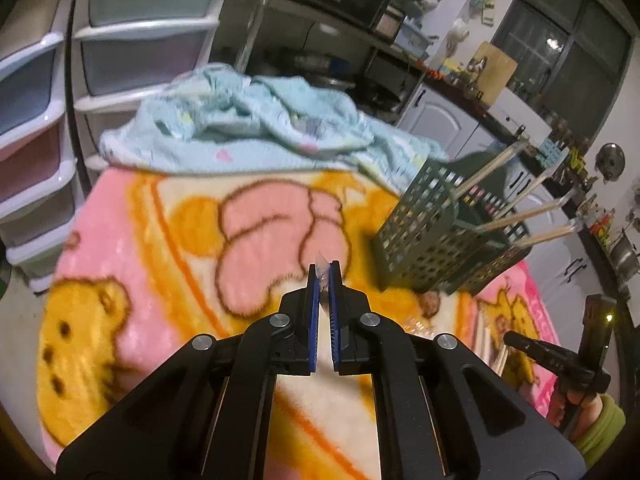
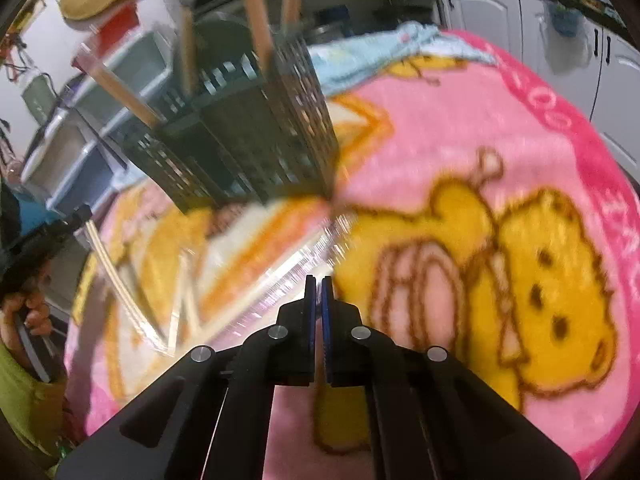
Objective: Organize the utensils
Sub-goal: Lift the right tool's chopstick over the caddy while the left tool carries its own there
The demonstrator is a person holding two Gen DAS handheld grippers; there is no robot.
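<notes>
A dark green perforated utensil caddy (image 1: 432, 232) stands on the cartoon blanket (image 1: 160, 240), with several wooden-handled utensils (image 1: 516, 216) sticking out. My left gripper (image 1: 324, 270) is shut on a clear plastic-wrapped item (image 1: 322, 264), held above the blanket left of the caddy. In the right wrist view the caddy (image 2: 248, 136) is ahead and left. My right gripper (image 2: 319, 280) is shut with nothing visible between its pads, above the blanket (image 2: 460, 152). Clear-wrapped chopsticks (image 2: 120, 280) lie on the blanket at left.
A crumpled light blue towel (image 1: 256, 120) lies at the blanket's far edge. Plastic drawer units (image 1: 120, 32) stand behind on the left. A kitchen counter with cabinets (image 1: 460, 120) runs along the right. The other gripper (image 1: 560, 360) shows at lower right.
</notes>
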